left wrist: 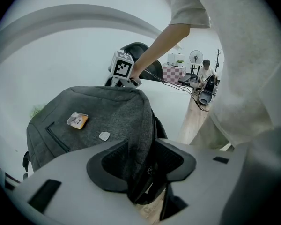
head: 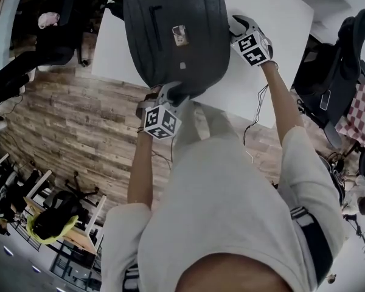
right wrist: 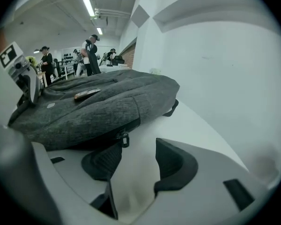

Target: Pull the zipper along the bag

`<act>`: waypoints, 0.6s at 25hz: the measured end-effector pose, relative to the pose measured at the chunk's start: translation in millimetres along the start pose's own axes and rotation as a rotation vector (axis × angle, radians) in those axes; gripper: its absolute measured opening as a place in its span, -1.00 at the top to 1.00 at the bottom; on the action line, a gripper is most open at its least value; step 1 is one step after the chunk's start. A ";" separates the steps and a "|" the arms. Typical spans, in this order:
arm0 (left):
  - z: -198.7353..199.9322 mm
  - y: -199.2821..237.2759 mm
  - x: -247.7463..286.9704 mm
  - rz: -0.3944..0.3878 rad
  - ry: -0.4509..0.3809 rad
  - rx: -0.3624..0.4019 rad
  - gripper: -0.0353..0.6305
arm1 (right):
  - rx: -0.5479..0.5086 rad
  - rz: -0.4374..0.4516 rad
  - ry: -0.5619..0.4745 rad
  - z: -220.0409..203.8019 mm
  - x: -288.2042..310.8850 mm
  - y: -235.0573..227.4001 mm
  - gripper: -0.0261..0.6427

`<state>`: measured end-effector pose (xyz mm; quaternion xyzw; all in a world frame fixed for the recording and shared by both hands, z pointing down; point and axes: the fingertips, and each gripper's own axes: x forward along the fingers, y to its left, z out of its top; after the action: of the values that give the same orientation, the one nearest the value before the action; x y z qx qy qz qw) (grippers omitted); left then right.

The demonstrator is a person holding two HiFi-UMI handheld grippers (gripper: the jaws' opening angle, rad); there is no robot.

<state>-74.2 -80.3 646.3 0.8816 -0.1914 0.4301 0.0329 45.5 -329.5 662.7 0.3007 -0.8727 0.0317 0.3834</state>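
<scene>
A dark grey backpack [head: 170, 17] lies flat on the white table [head: 280, 17], with a small orange tag [head: 180, 35] on its front. My left gripper [head: 170, 95] is at the bag's near edge. In the left gripper view, a fold of the bag's edge [left wrist: 141, 139] fills the gap of my left gripper [left wrist: 143, 172], and both pads press on it. My right gripper [head: 236, 24] is at the bag's right side. In the right gripper view it [right wrist: 138, 149] stands open over bare table. The small black zipper pull [right wrist: 125, 139] hangs from the bag's side seam just ahead of its left pad, untouched.
The table's near edge [head: 231, 111] runs just under the bag, with wooden floor [head: 67, 120] below it. Black office chairs stand at the left [head: 61, 29] and the right [head: 340, 59]. Several people [right wrist: 91, 55] stand far off in the room.
</scene>
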 end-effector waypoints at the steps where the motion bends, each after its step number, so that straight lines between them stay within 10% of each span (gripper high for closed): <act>1: 0.0 -0.2 -0.1 -0.003 -0.003 0.000 0.31 | -0.011 0.002 0.002 3.6 1.2 -1.8 0.21; 15: 1.0 3.1 3.2 0.000 -0.010 -0.027 0.32 | -0.314 -0.031 0.092 11.7 6.0 8.3 0.88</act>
<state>-72.8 -84.4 647.7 0.8833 -0.1975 0.4230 0.0436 30.2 -329.0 660.0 0.2487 -0.8436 -0.0972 0.4658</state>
